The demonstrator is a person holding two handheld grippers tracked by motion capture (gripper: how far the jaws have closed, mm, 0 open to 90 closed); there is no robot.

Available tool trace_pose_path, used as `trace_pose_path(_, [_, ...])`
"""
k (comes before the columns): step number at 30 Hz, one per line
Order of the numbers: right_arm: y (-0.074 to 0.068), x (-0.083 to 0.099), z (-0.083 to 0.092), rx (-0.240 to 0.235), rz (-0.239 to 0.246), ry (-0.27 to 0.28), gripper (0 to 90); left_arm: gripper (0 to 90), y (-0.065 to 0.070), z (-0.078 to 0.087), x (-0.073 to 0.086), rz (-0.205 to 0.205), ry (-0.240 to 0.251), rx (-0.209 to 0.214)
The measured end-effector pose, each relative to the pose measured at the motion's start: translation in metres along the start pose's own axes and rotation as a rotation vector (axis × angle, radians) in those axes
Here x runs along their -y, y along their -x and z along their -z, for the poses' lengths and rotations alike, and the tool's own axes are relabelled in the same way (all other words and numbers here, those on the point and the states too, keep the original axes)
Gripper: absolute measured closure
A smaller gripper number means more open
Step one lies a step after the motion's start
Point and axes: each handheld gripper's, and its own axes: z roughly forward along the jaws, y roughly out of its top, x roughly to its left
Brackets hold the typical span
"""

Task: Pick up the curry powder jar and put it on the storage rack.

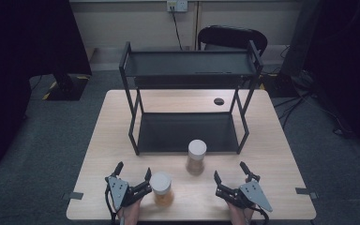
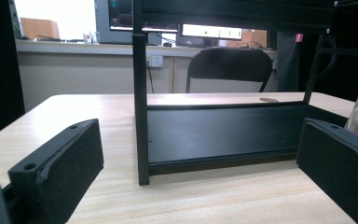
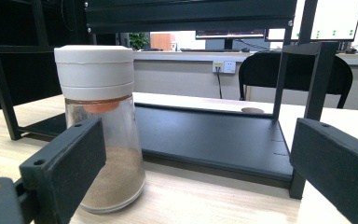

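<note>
A: Start with the claws. How do they stand?

B: The left gripper [image 1: 132, 174] has its jaws spread wide with nothing between them; a clear spice jar with a white lid and brown powder [image 1: 161, 188] stands just beside its right jaw, not gripped. The right gripper [image 1: 230, 172] is spread wide too, resting low near the table's front edge

A: And the surface and room?

B: A pale wooden table [image 1: 272, 154] on grey carpet, a black metal two-tier shelf rack [image 1: 187, 133] at its middle, a black chair [image 1: 232, 37] behind, a white wall socket [image 1: 176, 5] above

A: Counts?

B: Two grippers, two jars, one rack, one chair. The second white-lidded jar [image 1: 196, 157] stands between the grippers, just before the rack's lower shelf; in the right gripper view it rises beyond the left jaw [image 3: 103, 126]
</note>
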Motion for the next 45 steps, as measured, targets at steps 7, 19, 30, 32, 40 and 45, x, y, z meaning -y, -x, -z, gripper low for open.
trace_pose_path(7, [0.001,0.000,0.000,-0.007,-0.001,0.001,2.3,0.0,-0.006,0.004,-0.009,0.028,0.017,0.002])
trace_pose_path(19, [0.001,0.000,0.000,-0.009,0.000,0.000,2.0,0.0,-0.007,0.020,-0.035,0.053,0.048,0.054])
trace_pose_path(30, [0.001,0.000,0.000,-0.009,-0.001,0.001,2.0,0.0,-0.008,0.030,-0.050,0.049,0.069,0.132])
trace_pose_path(32, [0.001,0.000,0.000,-0.009,-0.001,0.000,2.0,0.0,-0.007,0.031,-0.052,0.044,0.070,0.149])
trace_pose_path(40, [0.001,0.000,0.000,-0.009,-0.001,0.000,2.0,0.0,-0.002,0.031,-0.055,0.019,0.068,0.235])
trace_pose_path(45, [0.001,0.000,0.000,-0.009,-0.001,0.000,2.0,0.0,0.002,0.031,-0.054,0.011,0.068,0.269])
